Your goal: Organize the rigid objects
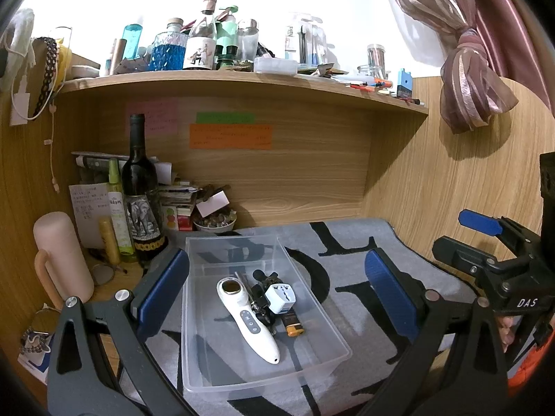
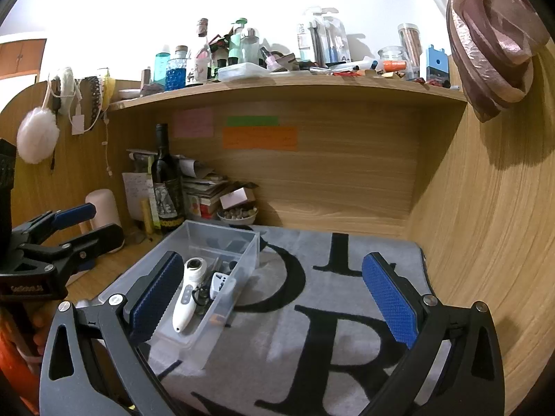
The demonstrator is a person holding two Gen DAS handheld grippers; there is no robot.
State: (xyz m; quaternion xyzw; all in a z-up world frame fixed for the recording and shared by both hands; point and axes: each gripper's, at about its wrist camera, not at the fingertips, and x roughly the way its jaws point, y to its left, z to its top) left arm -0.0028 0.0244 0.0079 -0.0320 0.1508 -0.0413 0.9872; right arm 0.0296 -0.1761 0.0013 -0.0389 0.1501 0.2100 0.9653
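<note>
Both tongs, left (image 1: 277,298) and right (image 2: 274,298), stand apart and empty. The bin (image 1: 312,267) lies on the counter mat, holding the white device (image 1: 248,315) and adapter (image 1: 281,298); it looks light, stiff and slippery, so grip its rim.

Both grippers share one build: the left gripper (image 1: 277,294) and the right gripper (image 2: 274,298) each have matte black, wedge-shaped finger arms with triangular cut-outs and round silver screws at the joints. Each finger carries a flat blue pad (image 2: 390,303) with a fine diamond-knurled texture. Seen from the left wrist camera, the right gripper's black body bears the white letters "DAS", with a patch of orange below it.
</note>
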